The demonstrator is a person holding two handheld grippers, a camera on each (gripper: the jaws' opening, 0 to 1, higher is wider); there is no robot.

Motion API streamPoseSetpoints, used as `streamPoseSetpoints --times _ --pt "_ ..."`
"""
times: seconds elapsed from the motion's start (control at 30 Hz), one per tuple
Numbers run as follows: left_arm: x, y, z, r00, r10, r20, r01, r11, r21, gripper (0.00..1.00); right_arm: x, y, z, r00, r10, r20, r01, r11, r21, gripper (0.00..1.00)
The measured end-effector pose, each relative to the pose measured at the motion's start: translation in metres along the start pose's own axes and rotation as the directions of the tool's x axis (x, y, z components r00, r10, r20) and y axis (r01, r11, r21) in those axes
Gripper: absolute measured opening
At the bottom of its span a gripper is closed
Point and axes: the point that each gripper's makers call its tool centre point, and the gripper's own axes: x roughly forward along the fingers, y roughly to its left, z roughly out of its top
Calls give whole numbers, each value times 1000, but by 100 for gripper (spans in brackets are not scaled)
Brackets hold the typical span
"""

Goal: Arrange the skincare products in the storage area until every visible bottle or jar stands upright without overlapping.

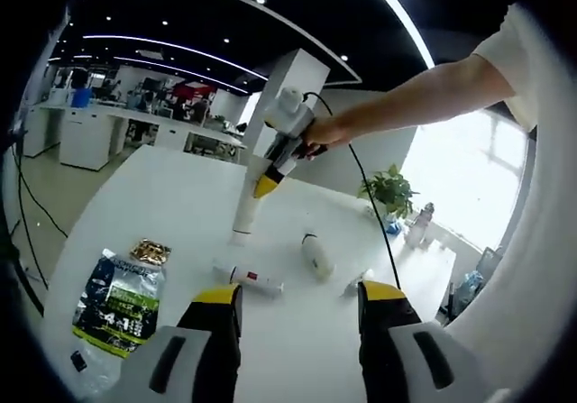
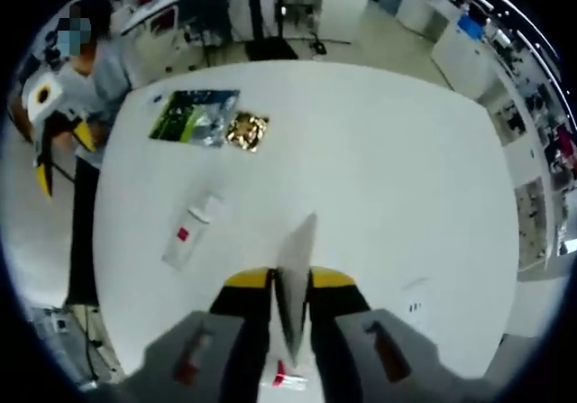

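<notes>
A tall white tube (image 1: 243, 209) stands on end on the white table (image 1: 171, 196), with my right gripper (image 1: 268, 183) shut on its upper part, held by a person's arm reaching in from the right. In the right gripper view the same tube (image 2: 297, 250) sits pinched between the yellow-tipped jaws of the right gripper (image 2: 290, 279). A white tube with a red label (image 1: 249, 279) (image 2: 188, 233) lies flat. A white bottle (image 1: 315, 257) also lies on its side, with a small white item (image 1: 356, 283) near it. My left gripper (image 1: 302, 295) hovers open over the table's near side.
A green-and-black packet (image 1: 117, 302) (image 2: 194, 114) and a gold packet (image 1: 151, 251) (image 2: 246, 130) lie near one table edge. A potted plant (image 1: 389, 191) and a bottle (image 1: 419, 224) stand at the far corner. A person (image 2: 90, 78) stands beside the table.
</notes>
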Motion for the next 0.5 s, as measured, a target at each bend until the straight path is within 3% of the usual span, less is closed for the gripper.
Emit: streamPoseSetpoints --times 0.07,0.17,0.3,0.4,0.5 --pt "-2 2 -1 1000 10 -2 -10 1000 8 53 0 -1 0 1000 -7 -1 7 1000 -9 24" --pt "-5 5 -2 1000 22 0 -22 1000 -12 53 -5 -8 0 999 -40 8 40 999 -32 25" --pt "-10 4 2 999 20 32 -20 1000 -10 48 -15 -10 0 993 -83 80 78 995 58 31" --pt "-12 1 7 998 9 55 -10 1000 29 48 -24 -11 3 971 -149 186 117 978 176 38" --pt "-17 0 14 998 2 64 -5 999 35 50 -37 -5 2 922 -238 306 142 941 307 41"
